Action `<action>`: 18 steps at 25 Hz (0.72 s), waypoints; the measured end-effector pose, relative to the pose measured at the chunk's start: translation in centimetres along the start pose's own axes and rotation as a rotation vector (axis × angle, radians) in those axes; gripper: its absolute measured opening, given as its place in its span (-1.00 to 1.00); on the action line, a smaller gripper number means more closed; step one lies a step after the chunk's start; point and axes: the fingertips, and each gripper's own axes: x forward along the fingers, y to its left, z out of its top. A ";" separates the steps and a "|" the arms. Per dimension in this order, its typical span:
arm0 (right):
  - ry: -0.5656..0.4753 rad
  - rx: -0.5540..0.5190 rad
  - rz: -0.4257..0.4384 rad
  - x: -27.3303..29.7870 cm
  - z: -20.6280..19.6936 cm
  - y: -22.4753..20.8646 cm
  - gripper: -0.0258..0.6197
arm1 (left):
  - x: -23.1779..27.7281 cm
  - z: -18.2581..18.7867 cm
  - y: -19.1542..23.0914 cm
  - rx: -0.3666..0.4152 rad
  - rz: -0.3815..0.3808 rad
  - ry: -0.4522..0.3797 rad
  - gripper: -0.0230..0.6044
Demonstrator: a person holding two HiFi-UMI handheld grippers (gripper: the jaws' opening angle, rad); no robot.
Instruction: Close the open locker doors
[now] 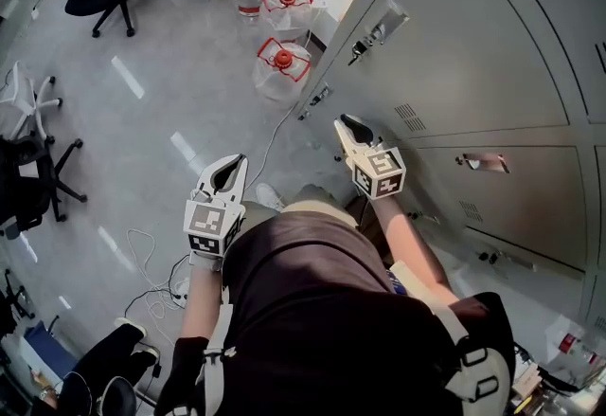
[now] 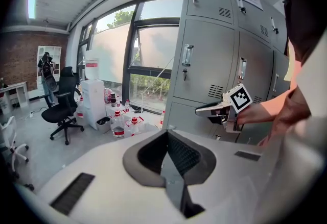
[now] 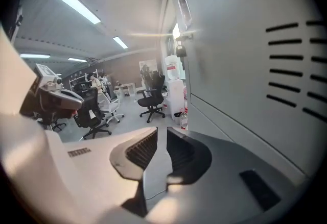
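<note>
The grey sheet-metal locker doors (image 1: 473, 54) stood at our right. Every one we could see looked flush with its frame, and whether any was ajar we could not tell. We judged such a door light, stiff and free on its hinges. Its painted face seemed too slick to pinch, so it was best pushed flat near the small chrome handle (image 1: 379, 28). Our right gripper (image 1: 352, 128) hovered just beside the vented panel, jaws a narrow slit apart and empty. Our left gripper (image 1: 227, 172) was clenched on nothing, over the pale floor (image 1: 142, 120).
</note>
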 end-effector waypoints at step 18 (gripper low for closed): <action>-0.203 0.006 -0.054 -13.9 4.2 0.9 -0.75 | 5.7 6.8 -9.7 0.107 -0.263 -0.115 -0.90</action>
